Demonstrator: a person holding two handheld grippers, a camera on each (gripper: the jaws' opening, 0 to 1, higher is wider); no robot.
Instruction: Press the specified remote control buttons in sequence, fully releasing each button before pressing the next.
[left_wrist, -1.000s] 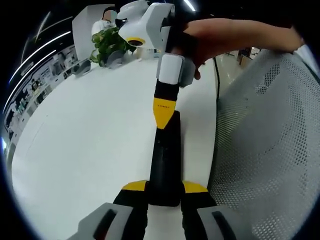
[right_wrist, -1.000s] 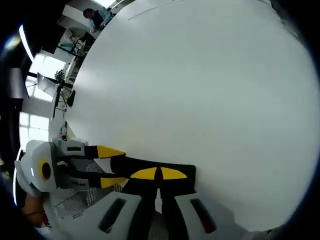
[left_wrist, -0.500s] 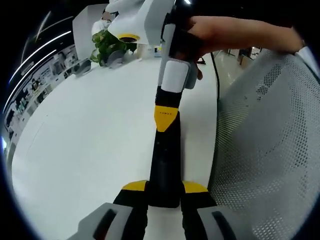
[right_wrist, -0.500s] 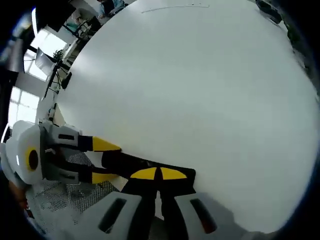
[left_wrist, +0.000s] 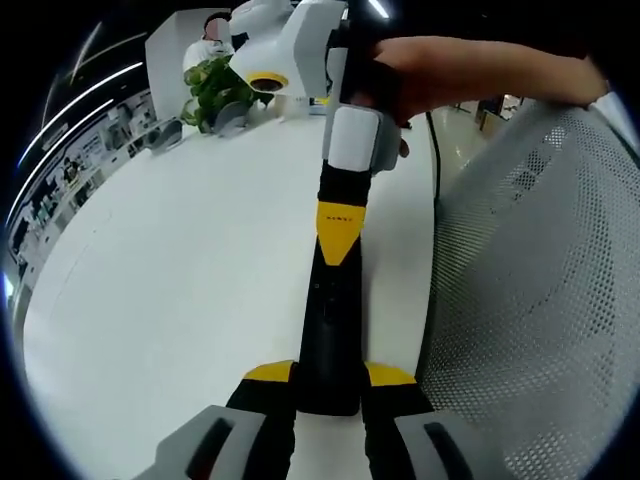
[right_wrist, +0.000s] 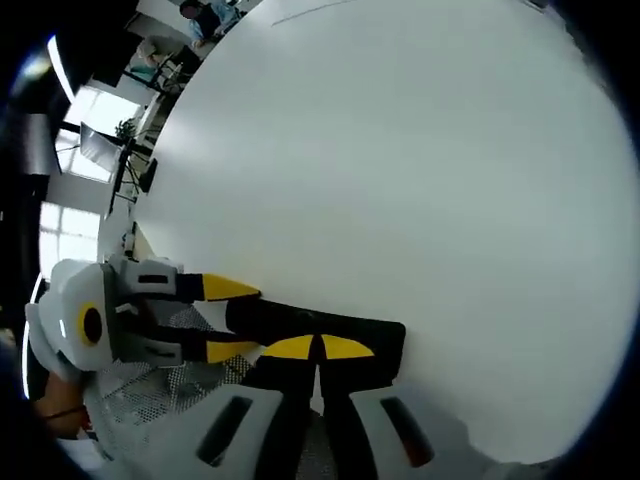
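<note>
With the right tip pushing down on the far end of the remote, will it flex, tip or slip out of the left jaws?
The remote looks like a stiff black bar, so flex seems unlikely. The left gripper clamps only its near end, so a hard push by the right gripper could lever it. Smooth sides might slip.

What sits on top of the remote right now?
The right gripper has its shut yellow tips on the black remote, which the left gripper clamps above the white table. The buttons beneath the tips are covered.

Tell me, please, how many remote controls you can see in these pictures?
1: a black remote control lies on the white table, clamped at one end by the left gripper, with the right gripper pressing it.
</note>
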